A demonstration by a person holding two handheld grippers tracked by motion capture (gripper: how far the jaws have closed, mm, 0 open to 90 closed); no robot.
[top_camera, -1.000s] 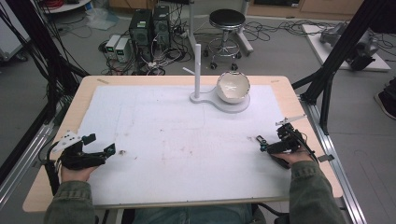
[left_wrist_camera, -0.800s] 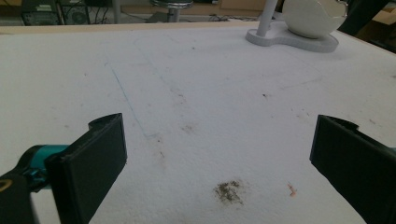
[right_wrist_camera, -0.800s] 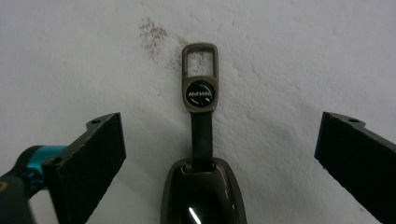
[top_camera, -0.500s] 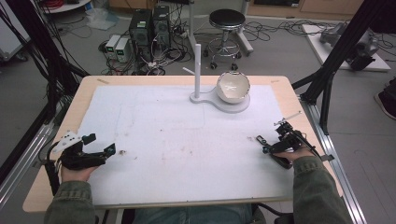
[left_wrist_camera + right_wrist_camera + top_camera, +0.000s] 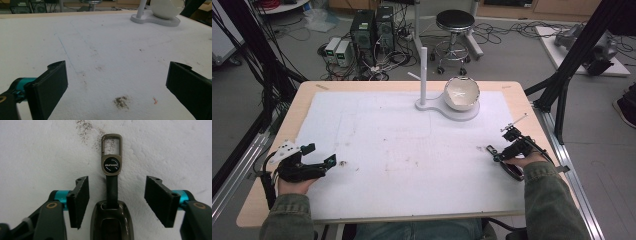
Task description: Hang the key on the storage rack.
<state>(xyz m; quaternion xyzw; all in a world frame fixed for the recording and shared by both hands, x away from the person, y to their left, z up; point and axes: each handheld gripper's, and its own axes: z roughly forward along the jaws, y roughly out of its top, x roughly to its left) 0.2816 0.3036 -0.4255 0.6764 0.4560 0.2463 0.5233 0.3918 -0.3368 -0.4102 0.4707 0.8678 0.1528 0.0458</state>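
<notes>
Right gripper [image 5: 113, 195]: held low over the white mat [image 5: 412, 150] near the table's right edge; also seen in the high view [image 5: 507, 145]. Jaws wide apart, gripping nothing.

Key fob [image 5: 112, 220]: dark bronze case lying flat on the mat, between the right gripper's jaws and touching neither. A black strap [image 5: 111, 188] runs forward from the case to a metal clasp [image 5: 111, 155] with a round black badge. The clasp's loop lies just beside a patch of dark specks on the mat. In the high view the key fob [image 5: 513, 171] shows as a dark shape just under the right hand.

Left gripper [image 5: 117, 80]: near the table's left edge, resting low on the mat, also seen in the high view [image 5: 319, 157]. Jaws wide apart, nothing between them but bare mat, a grey smudge [image 5: 121, 101] and a small orange fleck [image 5: 155, 100].

White stand [image 5: 447, 107]: at the far middle of the mat, well apart from both grippers. Flat base, upright post [image 5: 423, 75], and a white bowl [image 5: 461, 93] sitting on the base, tilted.

Wooden table [image 5: 272, 200]: the mat covers most of it.
</notes>
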